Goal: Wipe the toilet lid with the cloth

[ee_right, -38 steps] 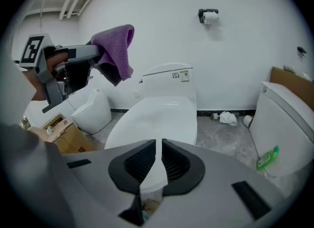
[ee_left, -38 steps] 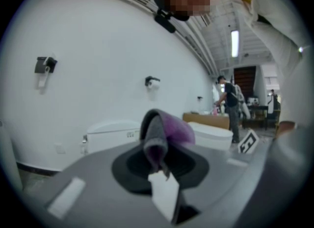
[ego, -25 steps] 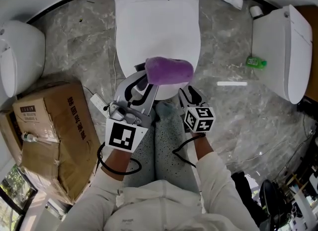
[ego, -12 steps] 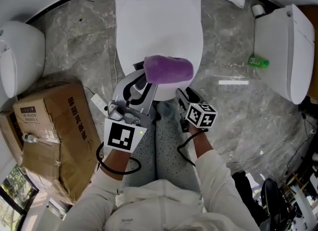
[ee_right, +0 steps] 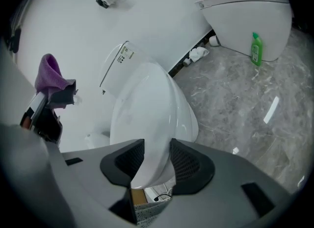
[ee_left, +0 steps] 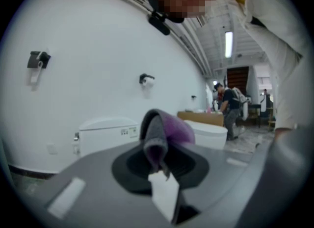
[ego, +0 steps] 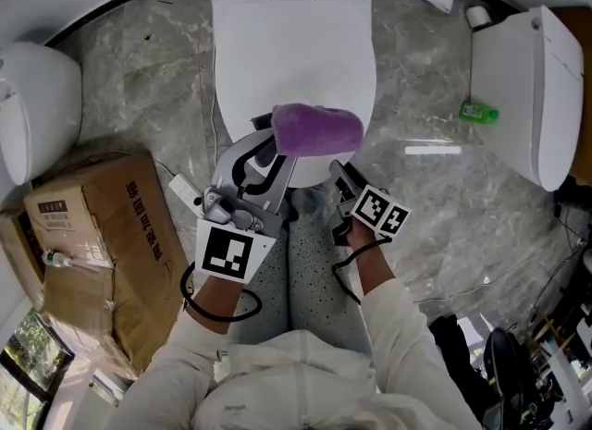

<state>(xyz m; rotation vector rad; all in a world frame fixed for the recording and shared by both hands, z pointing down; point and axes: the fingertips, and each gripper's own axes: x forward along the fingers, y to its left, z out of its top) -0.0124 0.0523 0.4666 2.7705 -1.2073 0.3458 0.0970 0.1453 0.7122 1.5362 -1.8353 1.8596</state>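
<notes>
Cloth (ego: 316, 130) — purple, plush wad — in left claw (ego: 273, 148) near white toilet lid (ego: 296, 44)

My left gripper (ego: 270, 155) hovers at the near edge of the glossy white oval toilet lid (ego: 296, 49), jaws clamped on the fuzzy purple cloth (ego: 316, 130). My right gripper (ego: 339, 173) sits just beside the lid's near rim, tilted and pointing down. Its jaws are wide, just eased in slightly, gripping nothing. Both my white-sleeved forearms (ego: 388, 313) reach toward the lid.

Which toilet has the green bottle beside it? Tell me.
The toilet at the head view's right, the only one with the green bottle beside it.
</notes>
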